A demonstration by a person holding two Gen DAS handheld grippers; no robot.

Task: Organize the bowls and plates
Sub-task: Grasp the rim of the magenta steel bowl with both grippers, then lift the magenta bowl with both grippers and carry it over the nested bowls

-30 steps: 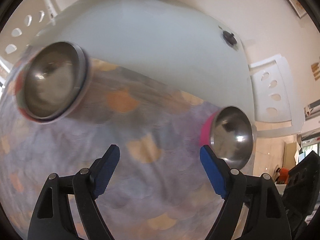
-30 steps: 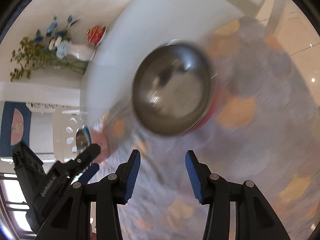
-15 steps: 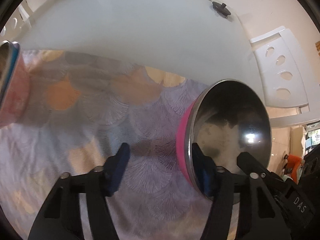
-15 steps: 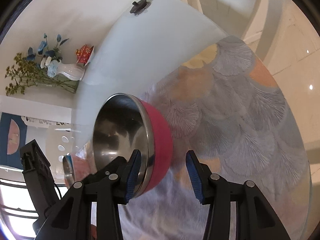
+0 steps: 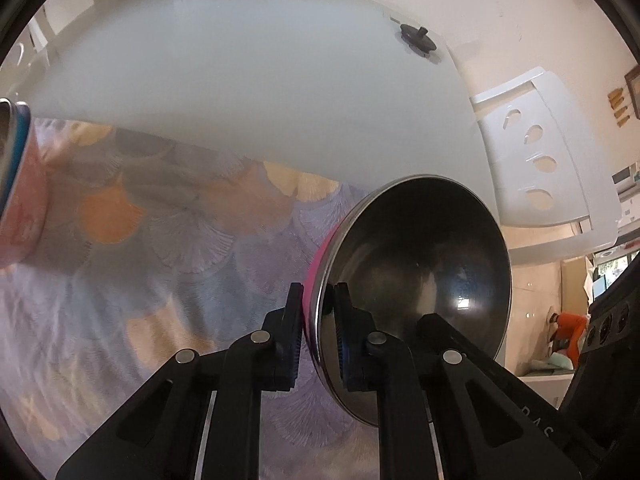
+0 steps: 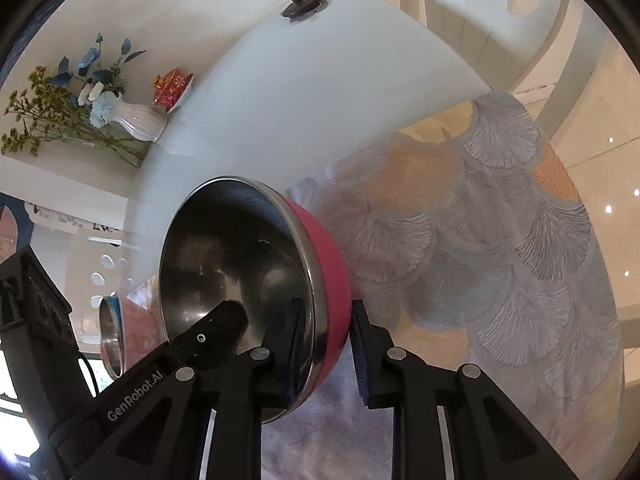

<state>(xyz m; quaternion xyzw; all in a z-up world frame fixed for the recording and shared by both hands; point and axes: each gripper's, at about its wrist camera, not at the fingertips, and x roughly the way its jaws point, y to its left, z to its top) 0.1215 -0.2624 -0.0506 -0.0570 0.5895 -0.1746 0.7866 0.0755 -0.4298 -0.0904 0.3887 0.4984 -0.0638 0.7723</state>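
Left wrist view
Left tongs: your left gripper (image 5: 318,320) is clenched on the rim of the pink bowl (image 5: 412,292), one pad on the pink outside, the other on the steel inside.
Bowl position: it sits right of centre over the patterned cloth (image 5: 168,248), its far edge before the white table (image 5: 240,80).
Bowl facing: the steel hollow opens to the right of this view, so the bowl looks tipped on edge; whether it still rests on the cloth you cannot tell.
Surroundings: a second bowl (image 5: 16,184) with a blue rim shows at the left edge, well apart. A black knob (image 5: 418,38) lies at the table's far corner, a white chair (image 5: 548,152) beyond.

Right wrist view
Right tongs: your right gripper (image 6: 328,344) straddles the same pink bowl (image 6: 248,276); the jaws are closing, one pad inside against the steel, the outer pad just beside the pink wall, a sliver of gap showing.
Bowl facing: the hollow opens to the left here.
In the way: the other gripper (image 6: 224,320) reaches into the hollow close beside yours.
Surroundings: the blue-rimmed bowl (image 6: 114,336) sits lower left; a vase of flowers (image 6: 136,120) and a red cup (image 6: 172,86) stand at the table's far end.
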